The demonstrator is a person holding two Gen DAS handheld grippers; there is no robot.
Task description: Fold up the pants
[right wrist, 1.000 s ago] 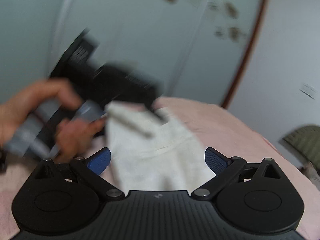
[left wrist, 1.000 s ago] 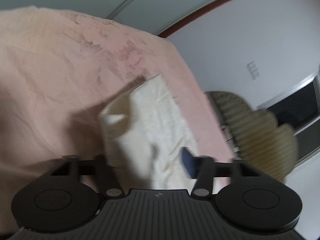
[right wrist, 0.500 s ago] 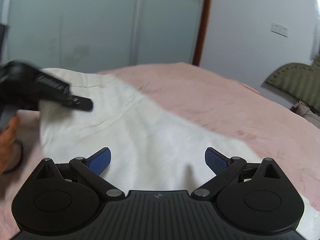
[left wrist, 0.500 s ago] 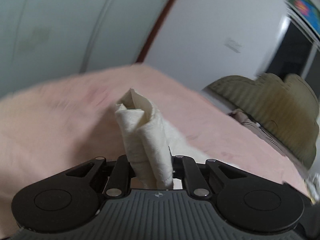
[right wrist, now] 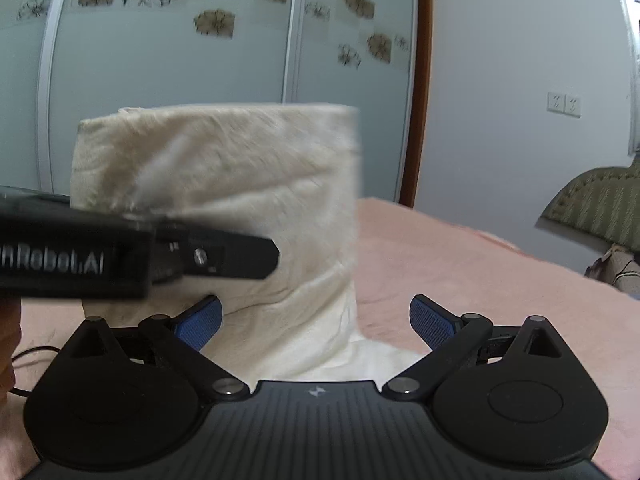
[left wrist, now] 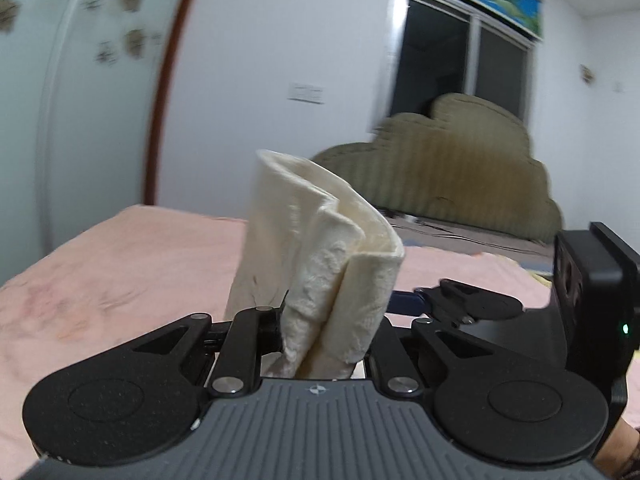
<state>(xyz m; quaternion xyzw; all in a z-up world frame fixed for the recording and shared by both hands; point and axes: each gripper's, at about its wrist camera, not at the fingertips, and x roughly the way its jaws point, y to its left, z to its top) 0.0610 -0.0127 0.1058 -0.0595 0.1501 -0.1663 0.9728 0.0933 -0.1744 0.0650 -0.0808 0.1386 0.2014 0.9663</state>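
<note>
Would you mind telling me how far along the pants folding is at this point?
Early. Done: the left gripper is shut on a bunched end of the cream pants, lifted above the pink bed. In hand: that lift. Left: the right gripper is open and empty; no finished fold shows.

Lettering "nRobot.AI", its start cut off by the frame edge, in pale print on the black body of the left gripper (right wrist: 240, 258), right wrist view.
</note>
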